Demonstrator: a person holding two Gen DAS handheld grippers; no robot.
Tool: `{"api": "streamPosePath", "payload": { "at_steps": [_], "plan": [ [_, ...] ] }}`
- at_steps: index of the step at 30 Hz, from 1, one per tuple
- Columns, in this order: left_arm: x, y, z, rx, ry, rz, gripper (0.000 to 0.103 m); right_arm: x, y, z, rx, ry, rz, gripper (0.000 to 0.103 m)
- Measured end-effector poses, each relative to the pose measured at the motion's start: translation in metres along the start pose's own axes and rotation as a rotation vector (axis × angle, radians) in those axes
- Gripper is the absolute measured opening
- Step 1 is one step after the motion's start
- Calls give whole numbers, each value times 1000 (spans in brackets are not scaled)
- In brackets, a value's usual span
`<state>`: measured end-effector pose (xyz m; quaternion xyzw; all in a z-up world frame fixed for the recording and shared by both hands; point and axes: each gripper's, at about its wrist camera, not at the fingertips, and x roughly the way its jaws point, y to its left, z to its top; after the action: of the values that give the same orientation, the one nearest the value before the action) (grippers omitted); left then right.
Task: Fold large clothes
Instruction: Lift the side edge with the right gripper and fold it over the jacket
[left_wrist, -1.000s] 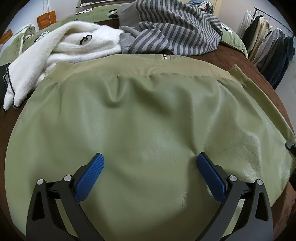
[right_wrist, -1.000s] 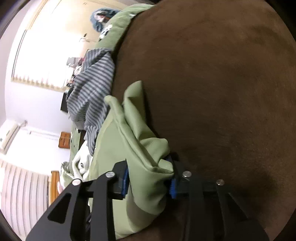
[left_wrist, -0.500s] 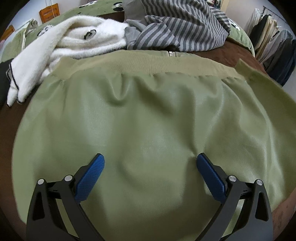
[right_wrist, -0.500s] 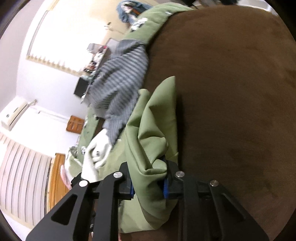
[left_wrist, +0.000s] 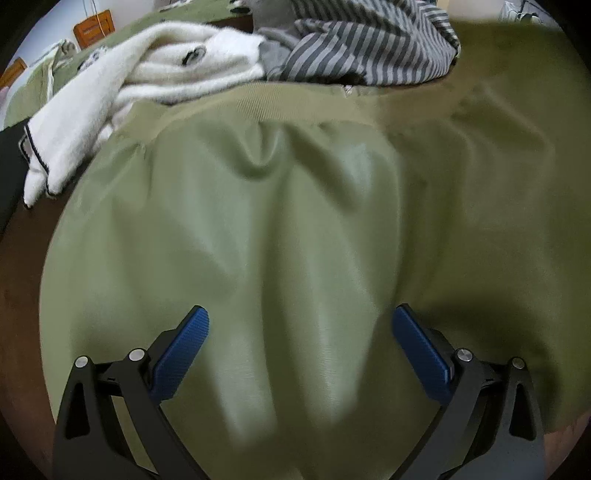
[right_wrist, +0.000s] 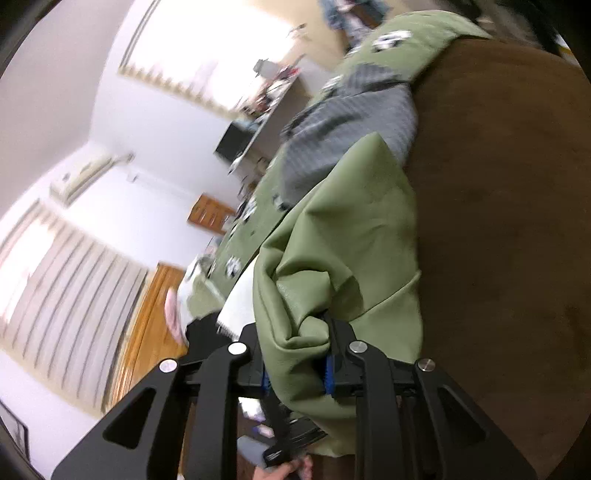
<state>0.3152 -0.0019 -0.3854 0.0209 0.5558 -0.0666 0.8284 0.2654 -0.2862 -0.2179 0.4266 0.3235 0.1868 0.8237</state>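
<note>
An olive green jacket (left_wrist: 295, 229) with a ribbed hem lies spread on a brown bed surface and fills the left wrist view. My left gripper (left_wrist: 299, 332) is open just above its middle, with nothing between the blue pads. My right gripper (right_wrist: 295, 363) is shut on a bunched part of the green jacket (right_wrist: 332, 258), lifted off the brown surface (right_wrist: 509, 221). In the left wrist view a fold of the jacket (left_wrist: 498, 166) hangs raised on the right side.
A white fluffy garment (left_wrist: 122, 92) and a grey striped garment (left_wrist: 369, 48) lie just beyond the jacket's hem. The striped garment (right_wrist: 351, 122) also shows in the right wrist view, with a green quilt (right_wrist: 399, 44) behind. A wooden door and window blinds stand to the left.
My right gripper has lifted the jacket's edge and carried it over toward the middle; the fold now covers the right of the left wrist view. My left gripper stayed open and nearly still.
</note>
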Motion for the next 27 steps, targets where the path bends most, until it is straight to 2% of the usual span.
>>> {"api": "streamPosePath", "payload": {
  "at_steps": [3, 10, 15, 21, 27],
  "plan": [
    [2, 7, -1, -4, 5, -23, 98, 15, 22, -2, -35, 17, 20, 21],
    [1, 12, 0, 10, 9, -54, 97, 33, 47, 0, -88, 25, -14, 21],
    [-18, 26, -4, 54, -21, -22, 97, 35, 61, 0, -129, 32, -39, 21],
    [-53, 69, -18, -8, -60, 13, 97, 52, 88, -7, -198, 71, -51, 21],
    [-85, 111, -41, -94, -78, 61, 97, 85, 126, -25, -293, 147, -84, 21]
  ]
}}
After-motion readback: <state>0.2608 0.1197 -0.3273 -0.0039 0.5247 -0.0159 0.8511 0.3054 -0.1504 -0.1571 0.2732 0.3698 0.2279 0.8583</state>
